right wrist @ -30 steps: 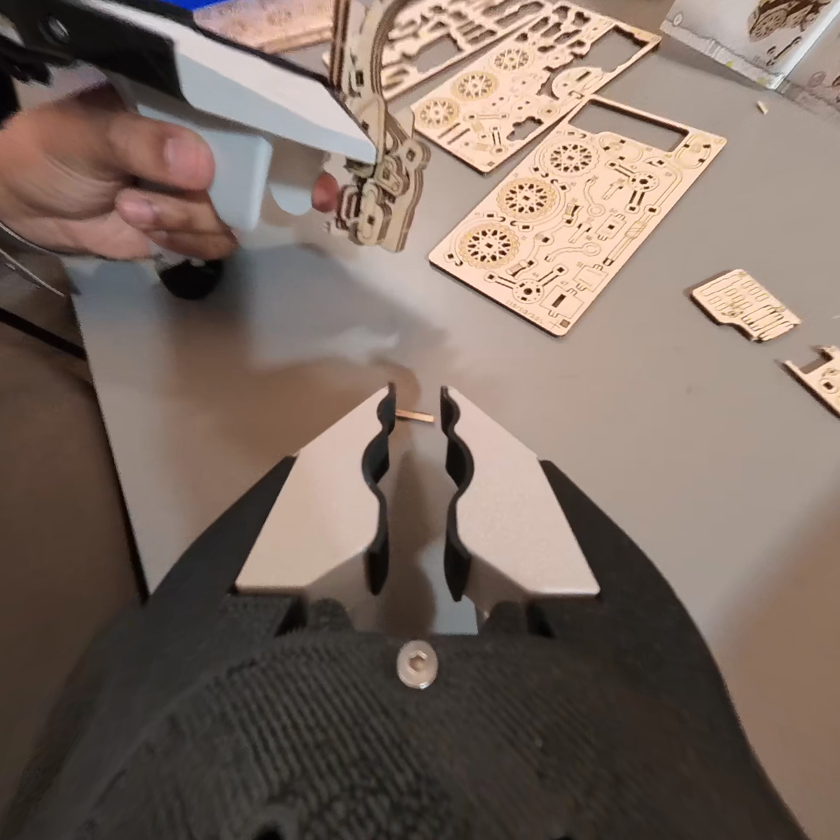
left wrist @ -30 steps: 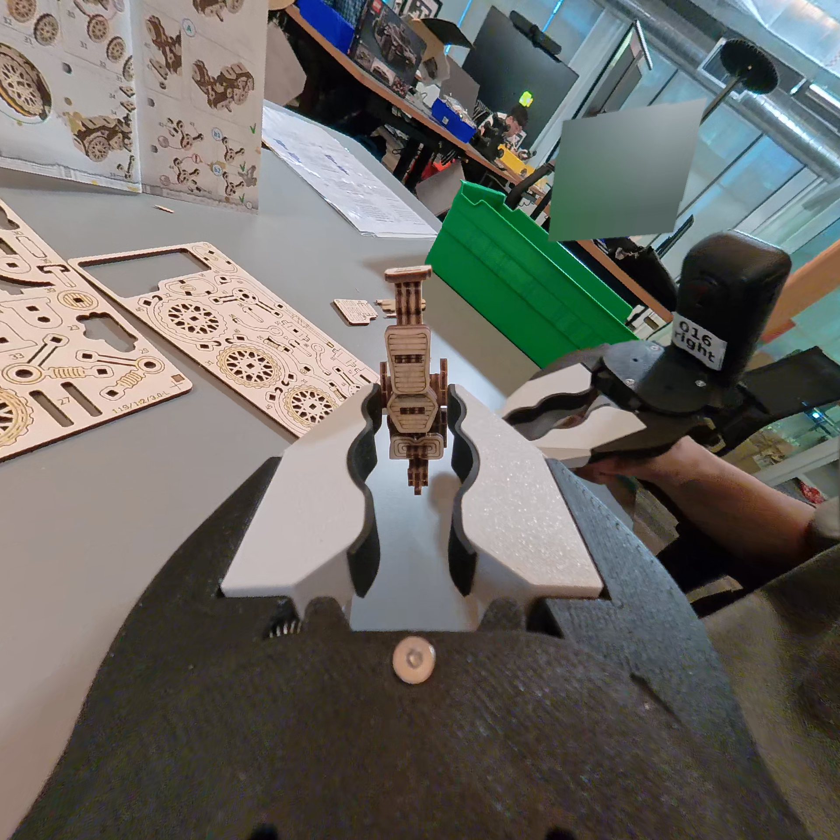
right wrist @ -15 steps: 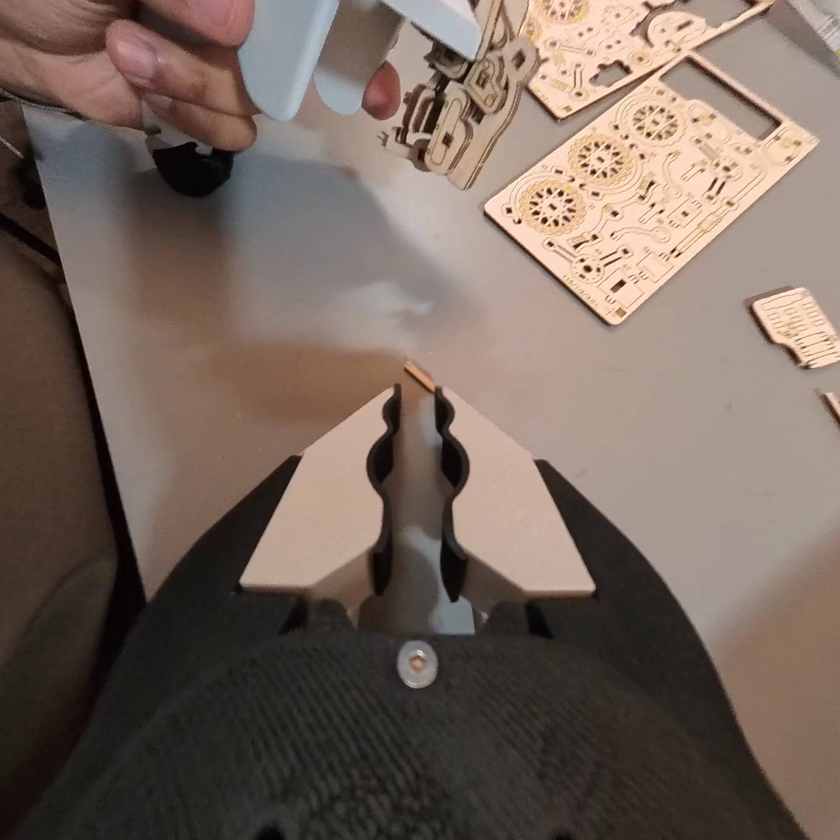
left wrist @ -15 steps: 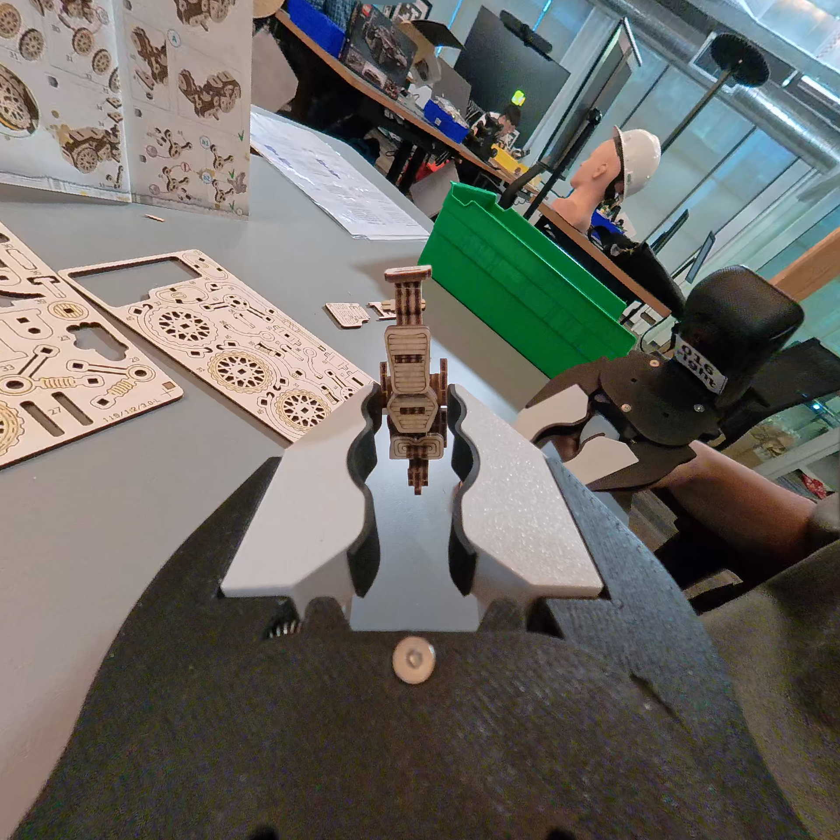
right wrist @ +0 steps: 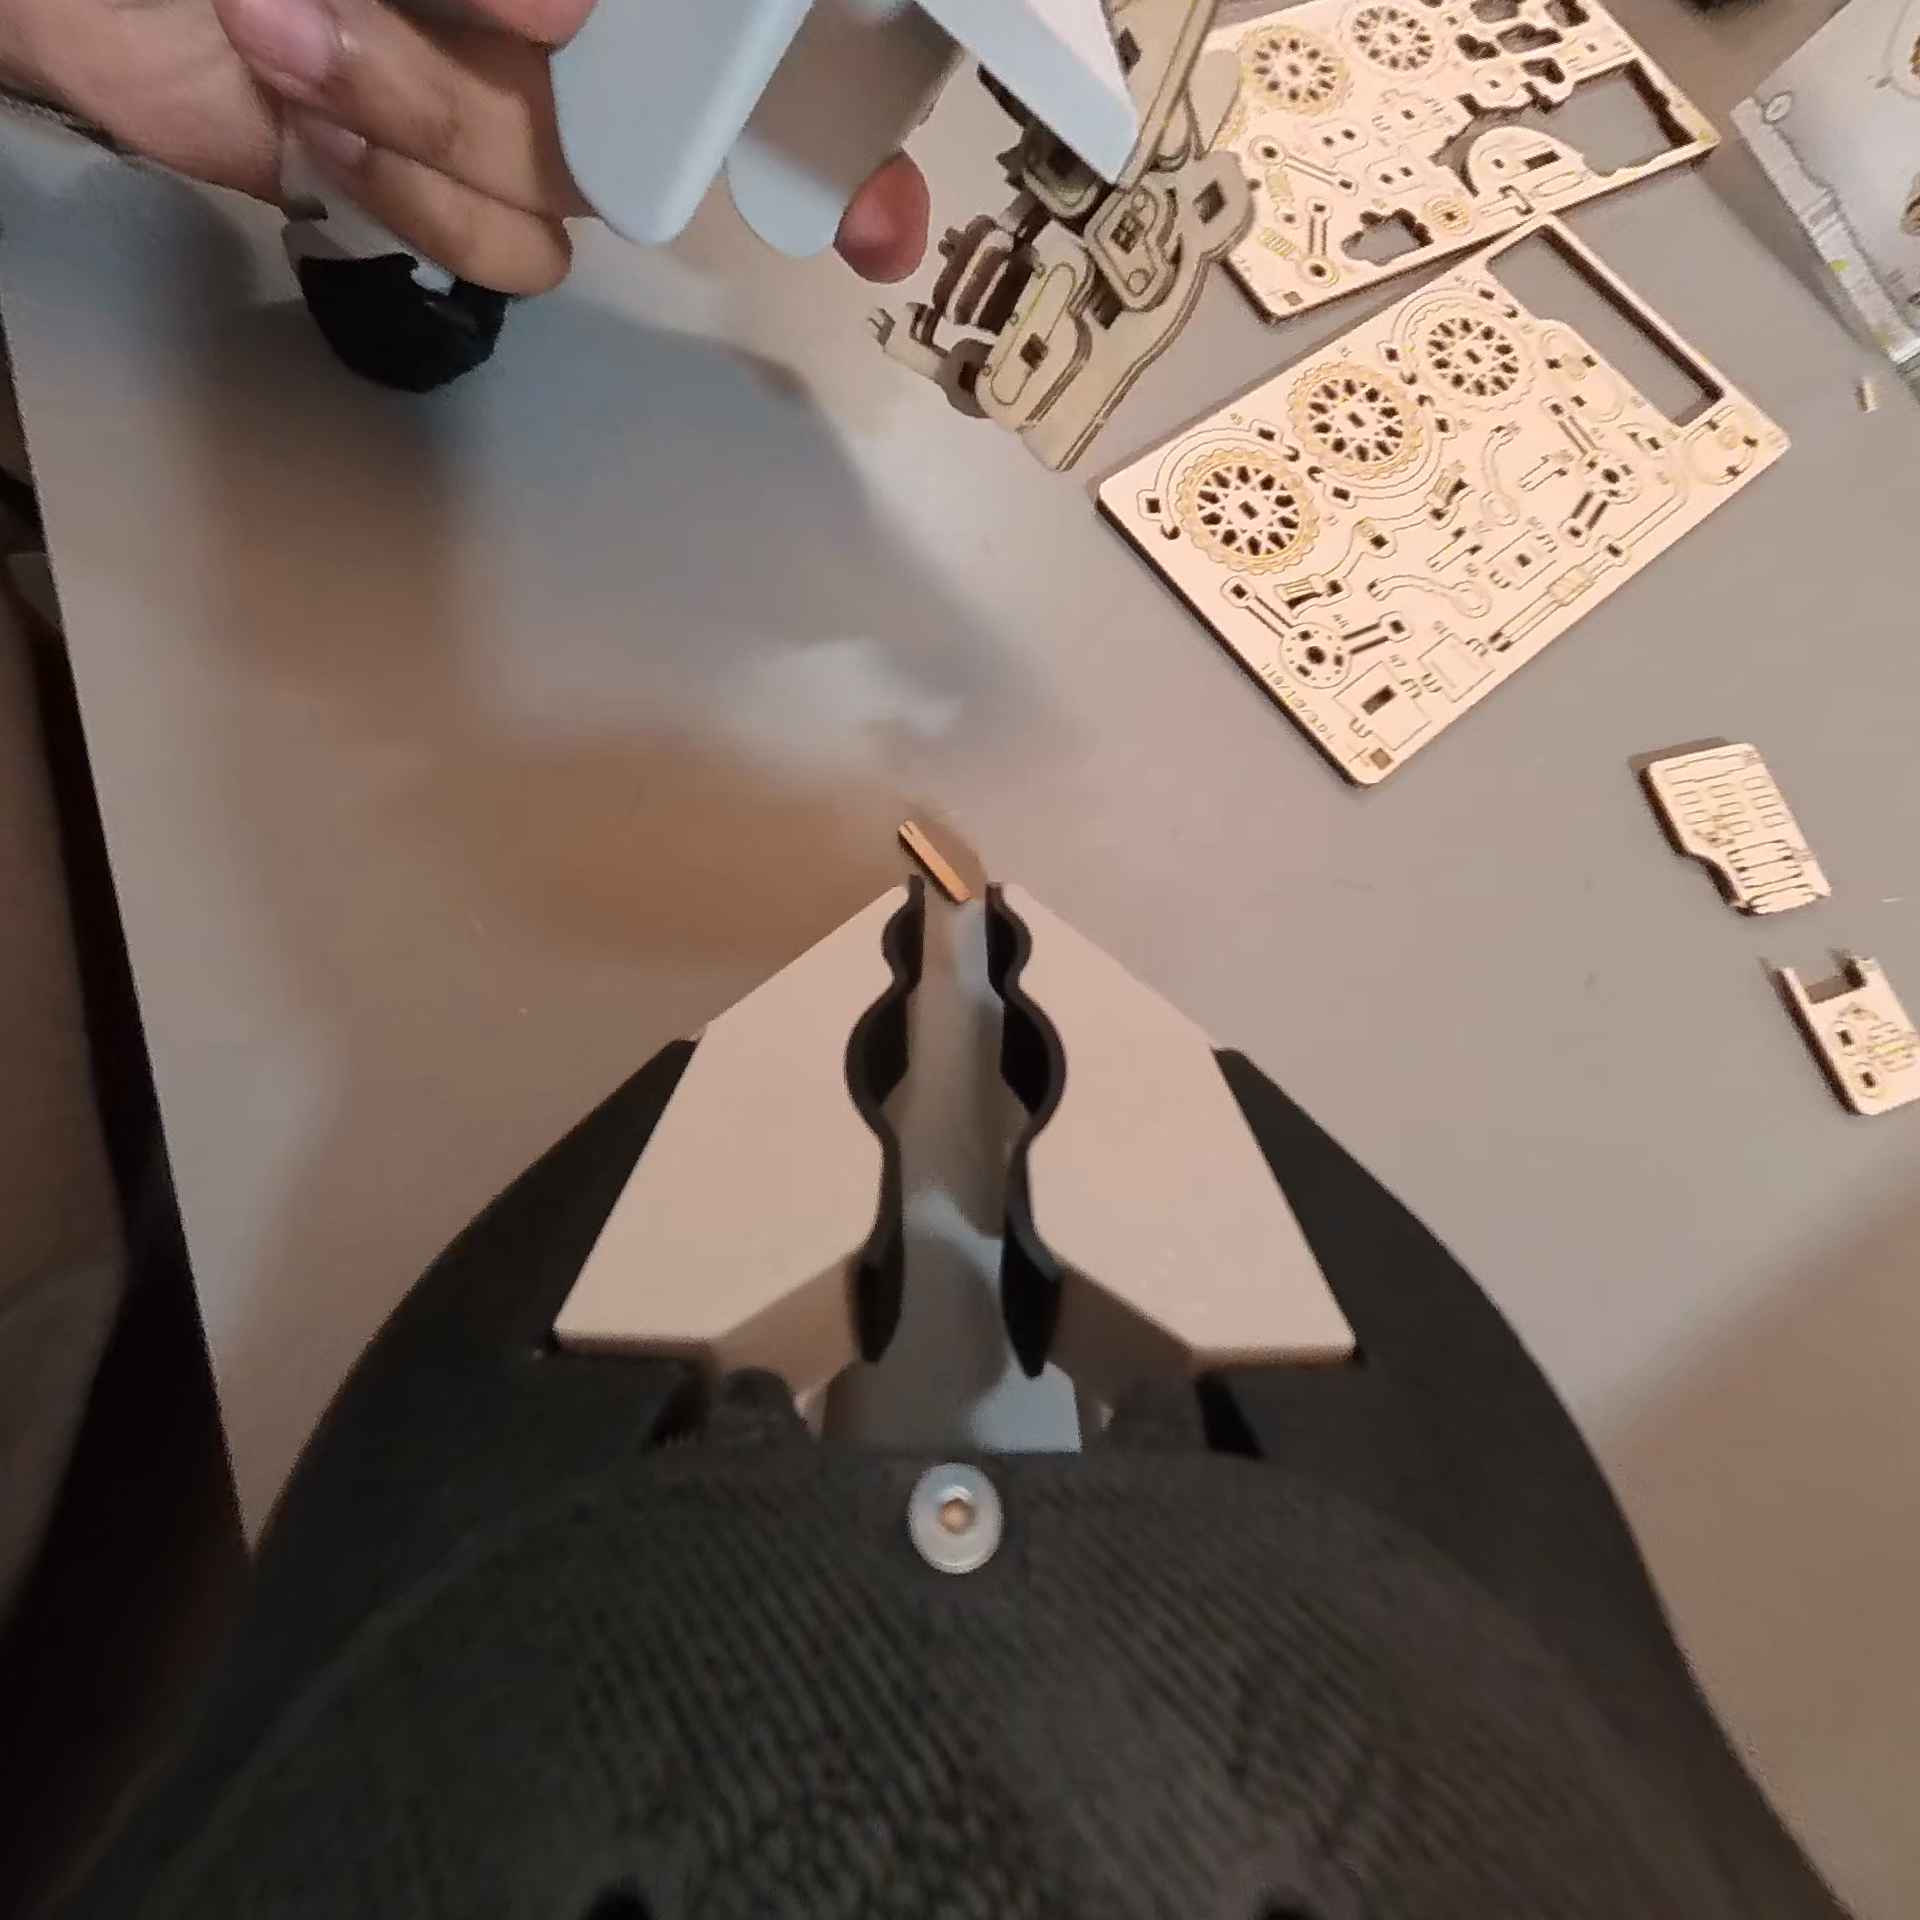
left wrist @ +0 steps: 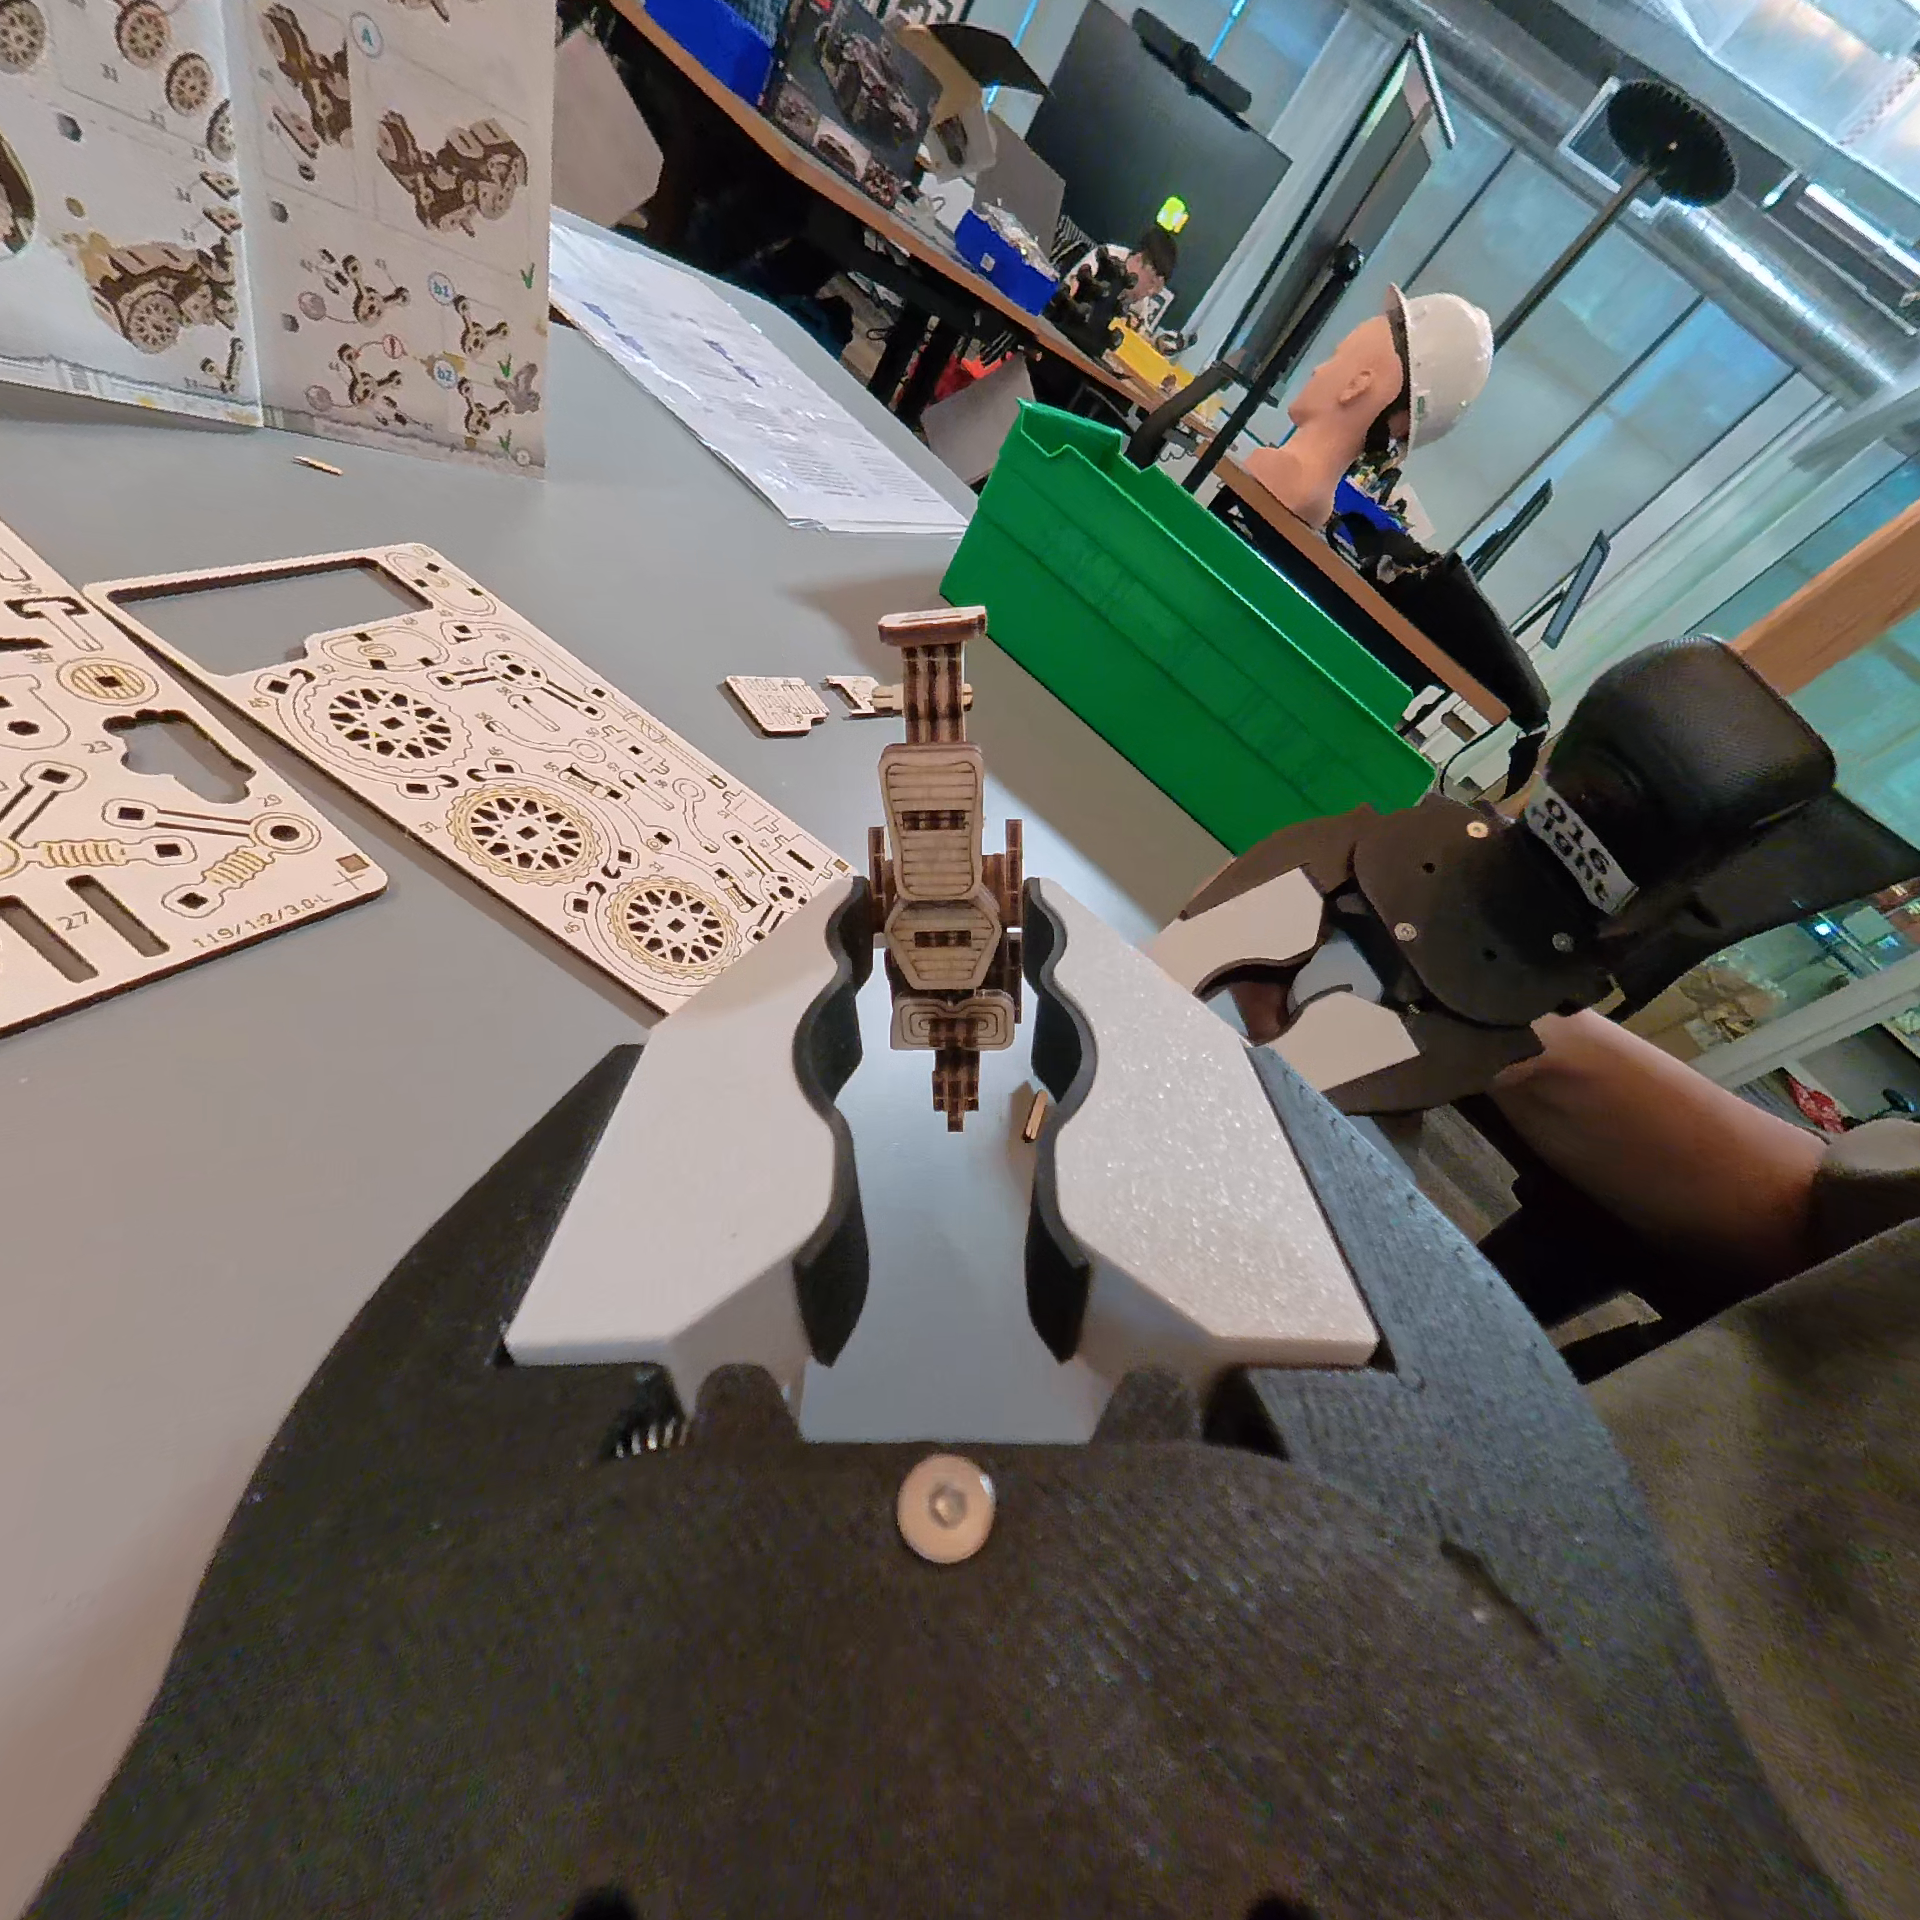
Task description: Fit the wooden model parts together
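Observation:
My left gripper (left wrist: 945, 909) is shut on a small upright wooden model sub-assembly (left wrist: 940, 883) and holds it above the grey table. In the right wrist view it is at the top (right wrist: 1107, 156), with the sub-assembly (right wrist: 1070, 301) hanging from it. My right gripper (right wrist: 954, 899) points down at the table with its jaws a narrow gap apart and nothing between them. A short wooden peg (right wrist: 935, 860) lies on the table just past its tips. The peg (left wrist: 1032, 1117) and the right gripper (left wrist: 1262, 987) also show in the left wrist view.
Laser-cut wooden part sheets (left wrist: 499, 758) (right wrist: 1444, 530) lie flat on the table, with loose small pieces (right wrist: 1735, 831) (right wrist: 1849, 1039) to the right. An instruction booklet (left wrist: 312, 229) stands at the back. A green bin (left wrist: 1174, 623) is off the far edge. The table edge (right wrist: 114, 831) runs on the left. The grippers' ends are close to 10 cm from one another.
My right gripper has swung toward the peg and its jaws have narrowed. The peg has turned on the table. The left gripper keeps its hold on the sub-assembly.

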A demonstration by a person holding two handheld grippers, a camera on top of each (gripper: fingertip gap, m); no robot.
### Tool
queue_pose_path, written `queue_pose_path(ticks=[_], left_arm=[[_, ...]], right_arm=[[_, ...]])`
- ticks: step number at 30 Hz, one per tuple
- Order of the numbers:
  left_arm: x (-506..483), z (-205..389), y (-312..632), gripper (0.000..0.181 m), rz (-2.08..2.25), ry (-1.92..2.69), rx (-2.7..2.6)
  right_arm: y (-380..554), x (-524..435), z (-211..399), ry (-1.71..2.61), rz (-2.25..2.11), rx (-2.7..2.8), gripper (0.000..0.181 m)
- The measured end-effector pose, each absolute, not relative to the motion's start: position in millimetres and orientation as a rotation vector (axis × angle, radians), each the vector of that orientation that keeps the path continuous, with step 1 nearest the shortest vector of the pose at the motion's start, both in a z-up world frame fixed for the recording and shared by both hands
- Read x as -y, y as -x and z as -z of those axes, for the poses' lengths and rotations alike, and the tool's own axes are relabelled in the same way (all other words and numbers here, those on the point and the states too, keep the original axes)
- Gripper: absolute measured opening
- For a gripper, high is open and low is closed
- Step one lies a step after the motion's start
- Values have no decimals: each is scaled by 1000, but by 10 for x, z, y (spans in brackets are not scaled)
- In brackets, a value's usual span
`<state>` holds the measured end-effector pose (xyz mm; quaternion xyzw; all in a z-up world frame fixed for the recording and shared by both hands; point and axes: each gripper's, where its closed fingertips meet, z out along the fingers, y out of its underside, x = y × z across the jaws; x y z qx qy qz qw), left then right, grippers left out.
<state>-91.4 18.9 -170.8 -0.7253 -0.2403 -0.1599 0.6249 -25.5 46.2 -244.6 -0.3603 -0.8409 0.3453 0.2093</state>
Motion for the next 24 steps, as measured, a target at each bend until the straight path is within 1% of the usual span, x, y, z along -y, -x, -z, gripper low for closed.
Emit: queue_pose_path(ticks=[1, 2, 4, 8, 15, 18, 19, 24], left_arm=[[-190, 1708, 911, 25, 368, 1665, 551], [-192, 1708, 908, 25, 369, 1666, 550], [-194, 1710, 903, 25, 368, 1667, 548], [-193, 1716, 906, 26, 371, 1668, 550], [-188, 1702, 908, 25, 379, 1661, 552], [-190, 1712, 908, 25, 391, 1661, 559], [-189, 1713, 911, 25, 390, 1661, 560], [-187, 1721, 924, 25, 389, 1661, 564]], right_arm=[[244, -447, 2450, 1010, -977, 2347, 5], [224, -426, 2454, 1017, -996, 2360, 0], [171, -378, 2456, 1036, -1038, 2392, 0], [147, -363, 2450, 1093, -1089, 2399, 14], [186, -338, 2453, 1139, -1091, 2369, 11], [198, -348, 2458, 1116, -1064, 2357, 5], [187, -332, 2460, 1115, -1073, 2364, 1], [183, -301, 2460, 1106, -1082, 2368, 0]])
